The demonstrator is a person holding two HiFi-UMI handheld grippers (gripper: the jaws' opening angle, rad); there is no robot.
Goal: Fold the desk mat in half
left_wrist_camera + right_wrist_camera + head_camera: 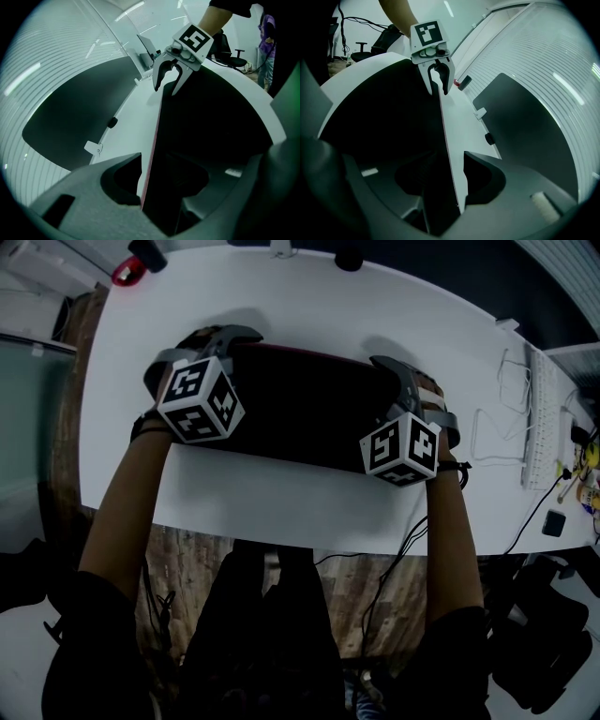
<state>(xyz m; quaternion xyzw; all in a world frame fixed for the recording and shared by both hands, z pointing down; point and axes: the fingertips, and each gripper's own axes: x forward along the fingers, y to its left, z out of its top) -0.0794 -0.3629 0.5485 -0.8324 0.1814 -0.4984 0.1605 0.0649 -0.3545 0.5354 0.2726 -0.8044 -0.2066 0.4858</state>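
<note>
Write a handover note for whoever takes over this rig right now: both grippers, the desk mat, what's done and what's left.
Left gripper: open. Its jaws straddle the far edge of the desk mat, with a gap showing beside the edge, so it is not clamping.
Right gripper: also open, straddling the same edge near the mat's other end.
Desk mat: dark, lying flat on the white table, with a reddish line along its far edge.
Done: the mat looks doubled over; I can't tell whether its edges line up.
Left: probably draw both grippers back off the edge and check that the fold lies flat.
</note>
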